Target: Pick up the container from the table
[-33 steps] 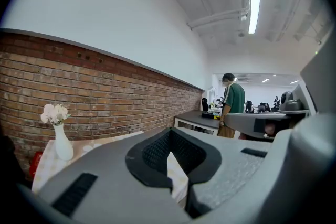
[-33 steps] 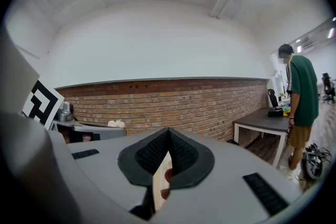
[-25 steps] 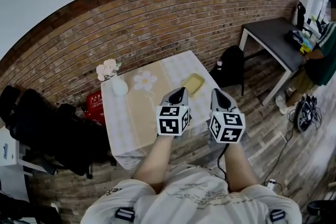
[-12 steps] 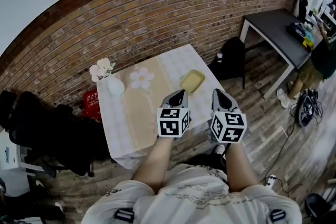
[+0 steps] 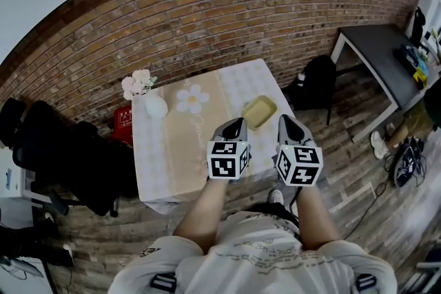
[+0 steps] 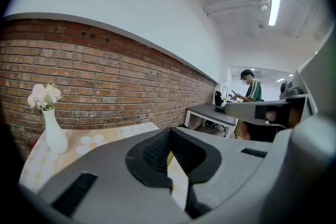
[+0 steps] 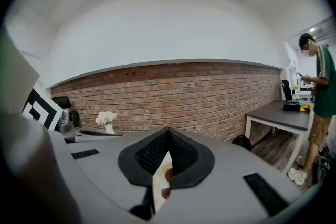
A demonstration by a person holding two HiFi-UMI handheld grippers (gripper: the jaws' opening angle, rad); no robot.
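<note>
Both forearms are reaching forward side by side, holding the left hand-held gripper (image 5: pixel 236 122) and the right hand-held gripper (image 5: pixel 284 120) level at the near edge of the table (image 5: pixel 160 160), tips pointing toward the brick wall. Each one is sitting with its jaws pressed together, nothing between them. The yellow container (image 5: pixel 260 111) is lying flat near the table's right edge, long axis running diagonally near-left to far-right, just ahead of and between the two tips, touching neither
</note>
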